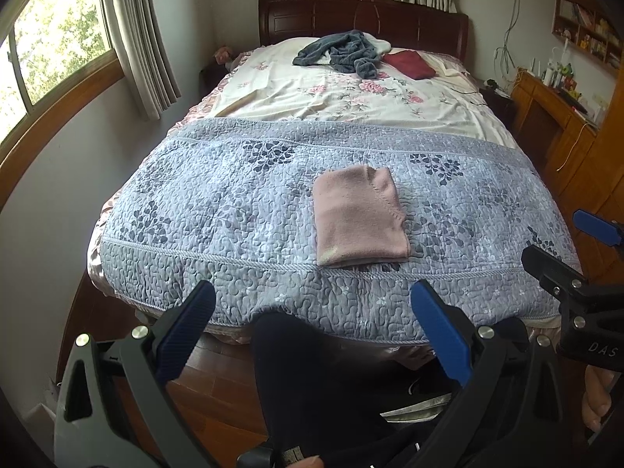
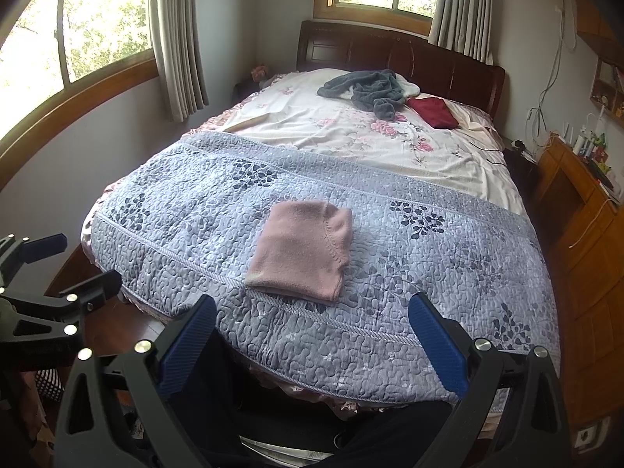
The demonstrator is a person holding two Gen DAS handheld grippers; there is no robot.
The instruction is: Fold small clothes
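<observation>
Bedding covers most of both views: a blue-grey quilted coverlet (image 1: 241, 210) with dark leaf sprigs is spread over the foot half of the bed, and a cream floral sheet (image 1: 351, 93) is seen beyond it up to a dark wooden headboard (image 1: 362, 15). A pink garment (image 1: 358, 216), folded into a neat rectangle, is laid flat on the coverlet near the foot edge, well apart from both tools. Near the headboard a crumpled grey-blue garment (image 1: 343, 52) and a dark red folded cloth (image 1: 409, 63) are seen just beside each other.

The left gripper (image 1: 312, 312) is held off the foot of the bed with its blue-padded jaws spread wide and nothing between them. The right gripper (image 2: 312, 323) is likewise spread wide and empty, held at the foot edge of the coverlet. In the left wrist view the right tool is seen at the right edge; in the right wrist view the left tool is seen at the left edge.

Wood-framed windows (image 2: 78, 31) with grey curtains (image 2: 175, 39) are set in the left wall and behind the headboard. A wooden desk (image 2: 585, 214) stands along the right wall, and reddish wooden flooring (image 1: 218, 401) is visible below the bed.
</observation>
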